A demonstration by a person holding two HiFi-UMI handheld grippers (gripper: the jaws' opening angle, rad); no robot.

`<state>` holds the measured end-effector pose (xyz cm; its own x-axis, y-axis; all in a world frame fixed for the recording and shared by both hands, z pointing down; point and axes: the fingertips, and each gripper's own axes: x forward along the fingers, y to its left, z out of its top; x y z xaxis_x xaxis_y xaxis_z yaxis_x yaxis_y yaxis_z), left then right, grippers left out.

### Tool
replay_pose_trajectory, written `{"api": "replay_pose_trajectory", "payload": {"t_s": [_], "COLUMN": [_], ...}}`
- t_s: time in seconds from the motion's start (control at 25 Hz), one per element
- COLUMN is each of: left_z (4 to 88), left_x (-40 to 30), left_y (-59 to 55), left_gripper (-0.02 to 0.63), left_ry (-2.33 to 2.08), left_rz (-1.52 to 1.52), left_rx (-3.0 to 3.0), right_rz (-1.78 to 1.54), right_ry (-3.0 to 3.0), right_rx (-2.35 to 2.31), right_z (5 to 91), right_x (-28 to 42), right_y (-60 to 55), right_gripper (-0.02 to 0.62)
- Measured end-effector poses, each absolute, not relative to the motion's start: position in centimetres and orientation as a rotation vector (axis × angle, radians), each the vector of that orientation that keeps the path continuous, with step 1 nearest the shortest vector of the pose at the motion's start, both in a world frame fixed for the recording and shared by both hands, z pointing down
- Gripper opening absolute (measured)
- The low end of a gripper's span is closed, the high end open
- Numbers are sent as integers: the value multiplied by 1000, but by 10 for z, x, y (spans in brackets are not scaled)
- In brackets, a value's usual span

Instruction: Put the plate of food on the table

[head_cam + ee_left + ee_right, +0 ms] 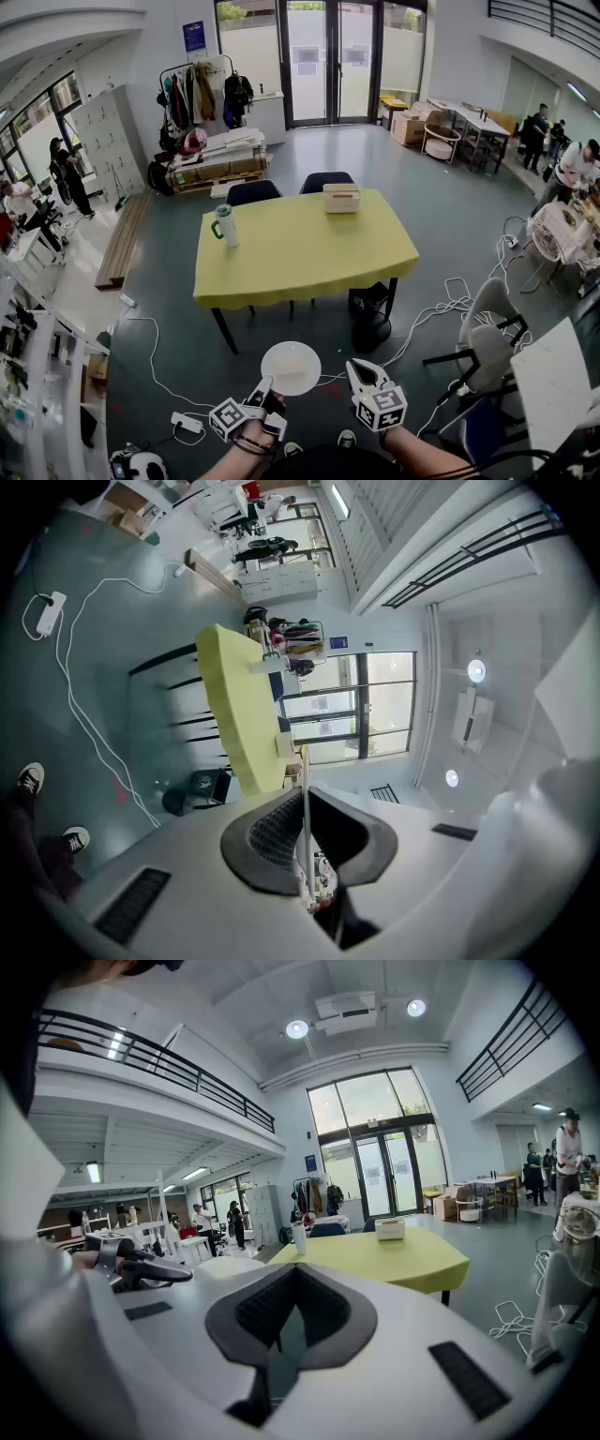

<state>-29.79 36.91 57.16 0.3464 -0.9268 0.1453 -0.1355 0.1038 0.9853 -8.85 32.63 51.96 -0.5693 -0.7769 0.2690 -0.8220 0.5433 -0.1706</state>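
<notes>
A white plate [291, 367] hangs over the grey floor, short of the yellow table [309, 258]. My left gripper [266, 385] is shut on the plate's near-left rim. In the left gripper view the plate [305, 761] shows edge-on as a thin white line pinched between the dark pads, with a bit of colourful food [320, 885] low behind it. My right gripper [356, 367] hovers just right of the plate, shut and holding nothing. The right gripper view shows the plate [225, 1267] at the left, with the table [384, 1252] ahead.
On the table stand a white bottle with a green cap [225, 225] and a tissue box [341, 198]. Two dark chairs [281, 187] sit behind it, and a black bin [370, 323] stands under its right side. Cables and a power strip [187, 424] lie on the floor. White chairs [487, 347] stand to the right.
</notes>
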Motion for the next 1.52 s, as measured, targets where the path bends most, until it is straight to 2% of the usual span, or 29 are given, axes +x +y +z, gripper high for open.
{"api": "replay_pose_trajectory", "payload": {"t_s": [0.56,1.04,1.52], "left_z": [573,578,596], "left_x": [-324,-334,-279], "left_y": [361,333,207], "left_gripper": [23,26,28], "left_ry": [-1047,-1000,-1020], "left_rz": [-792,-778,-781], "left_rx": [1356,1369,1367], "right_rz": [479,563,562], "right_ry": [-2622,-2522,-2543], "right_rx": [1446,1571,1507], "right_z": [518,536,554], "right_x": [-110,-99,-50], "right_y": [317,307,162], "right_gripper": [12,12,12]}}
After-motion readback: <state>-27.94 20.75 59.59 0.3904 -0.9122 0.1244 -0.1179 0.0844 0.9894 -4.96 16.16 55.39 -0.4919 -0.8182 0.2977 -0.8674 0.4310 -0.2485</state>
